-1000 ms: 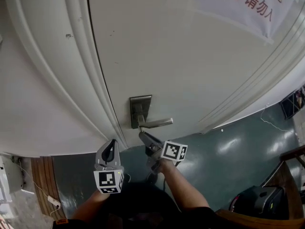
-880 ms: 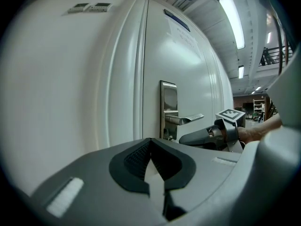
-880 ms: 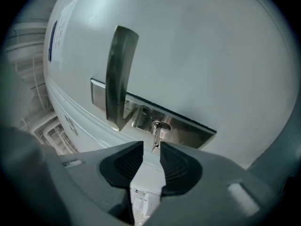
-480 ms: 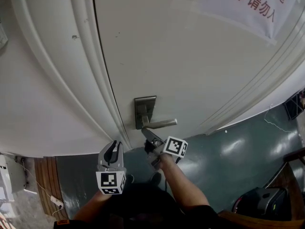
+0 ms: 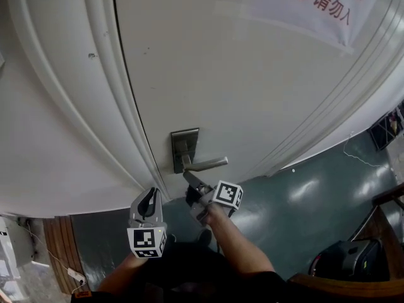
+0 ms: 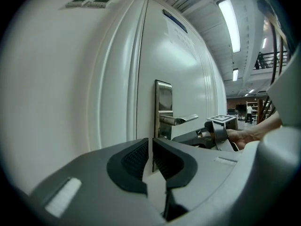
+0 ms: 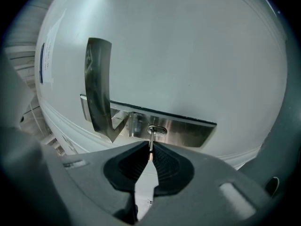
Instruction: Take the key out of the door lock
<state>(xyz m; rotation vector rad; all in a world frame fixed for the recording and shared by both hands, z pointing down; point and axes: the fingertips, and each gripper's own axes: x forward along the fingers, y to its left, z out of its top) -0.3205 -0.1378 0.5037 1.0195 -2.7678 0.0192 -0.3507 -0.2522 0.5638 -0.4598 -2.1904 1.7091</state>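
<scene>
Counted: two grippers, one key, one lock cylinder, one steel lock plate, one lever handle, one white door, one paper notice with red characters.

Right gripper (image 5: 187,177) (image 7: 150,150): jaws drawn in narrow and clamped on the key (image 7: 151,141), pads pinching its outer end from both sides. Key dead ahead of the jaw tips, edge-on in the slit between the pads, shaft reaching forward out of the tips and seated in the lock cylinder (image 7: 156,130). In the head view, too small to pick out at the gripper's nose.

Just past those tips, the lock plate (image 5: 184,145) (image 7: 186,130), with the cylinder set in it. Lever handle (image 5: 208,163) (image 6: 181,119) (image 7: 97,86) on the same plate, just beside the right gripper's tips and apart from the jaws.

Left gripper (image 5: 149,196) (image 6: 150,147): jaws brought almost together, only a thin slit between the pads, nothing gripped. Held off the door (image 5: 221,74), near its hinge-free edge, beside the right gripper and a little further back from the plate. Key off to this gripper's right, at the other tool's tips, well apart from its own jaws.

Paper notice (image 5: 315,5) far up the door from both grippers, on the right gripper's side. Dark green floor (image 5: 303,194) under the right gripper and the bare forearm (image 5: 243,248) behind it.
</scene>
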